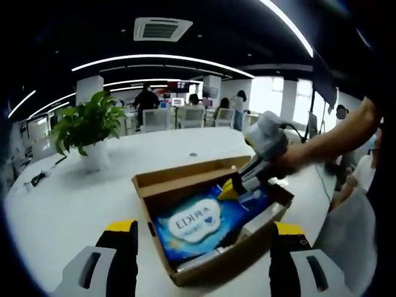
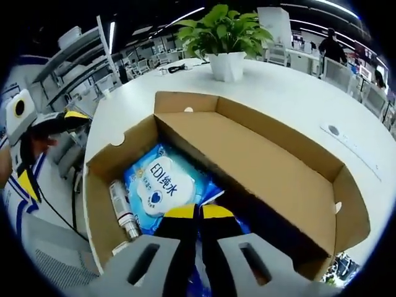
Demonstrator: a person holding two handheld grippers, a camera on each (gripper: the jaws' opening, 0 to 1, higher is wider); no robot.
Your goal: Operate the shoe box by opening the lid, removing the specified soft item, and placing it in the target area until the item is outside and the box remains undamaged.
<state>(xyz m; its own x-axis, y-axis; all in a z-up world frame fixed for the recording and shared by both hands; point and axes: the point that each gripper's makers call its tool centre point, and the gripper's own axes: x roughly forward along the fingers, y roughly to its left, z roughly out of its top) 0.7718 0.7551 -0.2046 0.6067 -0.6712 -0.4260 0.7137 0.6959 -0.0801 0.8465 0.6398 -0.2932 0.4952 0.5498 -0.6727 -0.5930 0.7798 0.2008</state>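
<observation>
1. Right claw [image 2: 198, 213]: jaws pressed together, tips down inside the box [image 2: 291, 179], pinching the edge of the blue pack [image 2: 162, 185].
2. The pack lies on the box floor just ahead of those tips; a small bottle [image 2: 124, 213] lies left of it along the wall.
3. Left claw [image 1: 204, 232]: jaws spread wide, holding nothing, with the box just beyond them.
4. Farther off on the table [image 1: 68, 204], a plant [image 1: 90, 127] stands to the left.

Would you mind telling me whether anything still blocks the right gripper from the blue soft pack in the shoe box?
Nothing visible does: the lid is open, and the right gripper is already inside the shoe box, jaws closed at the blue soft pack.
</observation>
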